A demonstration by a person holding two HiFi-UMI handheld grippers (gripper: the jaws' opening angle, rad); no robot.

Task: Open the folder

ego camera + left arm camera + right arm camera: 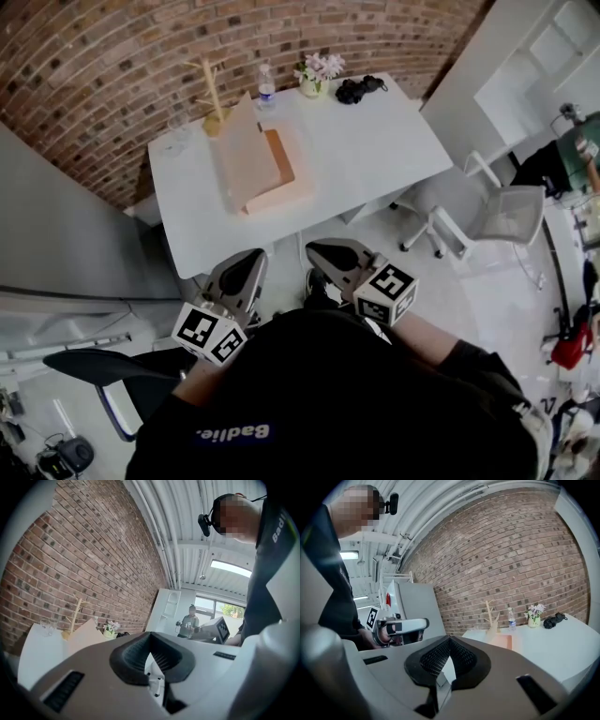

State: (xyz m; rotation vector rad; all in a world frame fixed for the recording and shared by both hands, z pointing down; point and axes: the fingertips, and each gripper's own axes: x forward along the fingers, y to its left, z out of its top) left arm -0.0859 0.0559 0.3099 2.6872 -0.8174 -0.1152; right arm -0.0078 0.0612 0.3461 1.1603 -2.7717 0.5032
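The tan folder (255, 167) lies on the white table (375, 159), its front cover raised at a steep angle over the orange inside. It also shows in the left gripper view as the folder (86, 633) and in the right gripper view as the folder (502, 641). Both grippers are held close to my body, well short of the table's near edge. My left gripper (247, 264) (151, 635) is shut with nothing in it. My right gripper (328, 251) (449, 639) has its pads together at the tip and holds nothing.
On the table's far side stand a wooden branch stand (214, 89), a water bottle (266, 86), a flower vase (317, 75), a black object (359, 89) and a glass (178, 133). A white office chair (497, 220) sits right of the table, a dark chair (112, 370) at my left.
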